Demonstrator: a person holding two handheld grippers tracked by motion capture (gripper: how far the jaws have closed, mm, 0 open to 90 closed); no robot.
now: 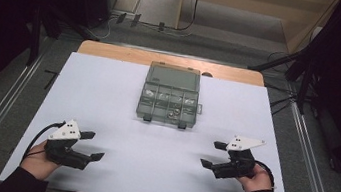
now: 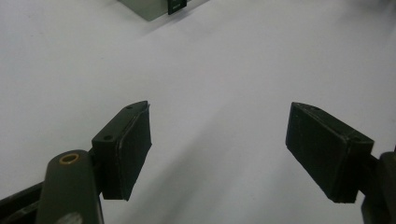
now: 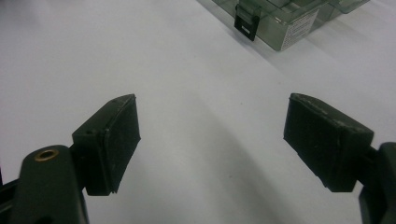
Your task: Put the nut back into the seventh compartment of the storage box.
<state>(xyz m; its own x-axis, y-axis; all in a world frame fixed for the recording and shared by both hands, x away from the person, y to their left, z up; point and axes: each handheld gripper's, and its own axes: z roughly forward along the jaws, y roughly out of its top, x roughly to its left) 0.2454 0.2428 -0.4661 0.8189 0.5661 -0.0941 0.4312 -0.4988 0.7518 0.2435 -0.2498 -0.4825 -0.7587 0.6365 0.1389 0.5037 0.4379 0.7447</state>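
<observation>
Your left tool (image 1: 93, 146), lower left of high view, rests low over white desk (image 1: 108, 92), jaws spread wide, holding nothing. Your right tool (image 1: 212, 155), lower right, likewise wide and empty. Clear plastic box (image 1: 170, 95) sits upper centre, well apart from both, lid shut, front latches (image 3: 247, 21) facing you. Likely placed central so both tools reach latches evenly; small parts visible in front compartments.

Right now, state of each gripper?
Left gripper: open, holding nothing, above the table.
Right gripper: open, holding nothing, short of the box.
</observation>
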